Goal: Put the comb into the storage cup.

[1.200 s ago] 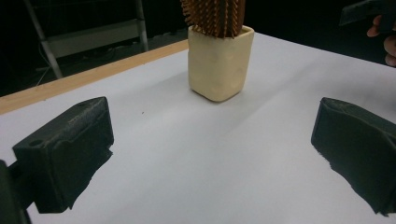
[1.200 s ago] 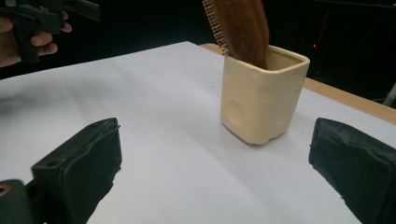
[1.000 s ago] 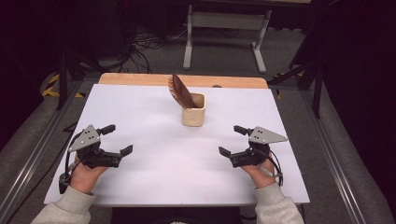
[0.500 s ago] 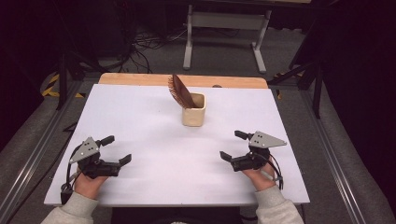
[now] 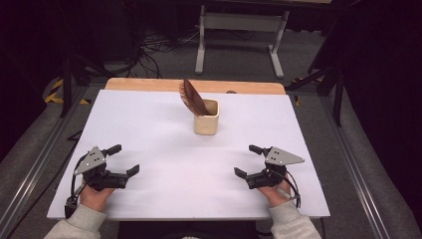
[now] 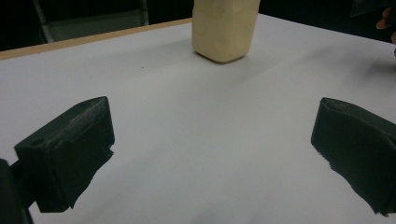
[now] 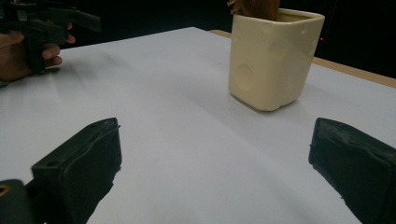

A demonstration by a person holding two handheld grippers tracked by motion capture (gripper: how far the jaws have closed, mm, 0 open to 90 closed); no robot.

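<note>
- The cream cup stands upright on the white table, toward the far edge and about on the midline; nothing else lies on the table.
- A brown comb sits in the cup, its long axis leaning up and away to the person's left, with the toothed end above the rim.
- The left gripper rests at the near left of the table, jaws spread wide with nothing between them; from it the cup lies ahead and to the right, as the left gripper view shows with the cup near the top, right of centre.
- The right gripper rests at the near right, jaws likewise spread and empty; from it the cup lies ahead and to the left, though in its turned camera the cup appears right of centre.
- Both grippers are well apart from the cup. The right one looks slightly nearer, but the gap is small.
- Since the comb leans toward the left side, I judge its raised end easier to reach from the left gripper.
- Count: one cup, one comb, two grippers, two hands.
</note>
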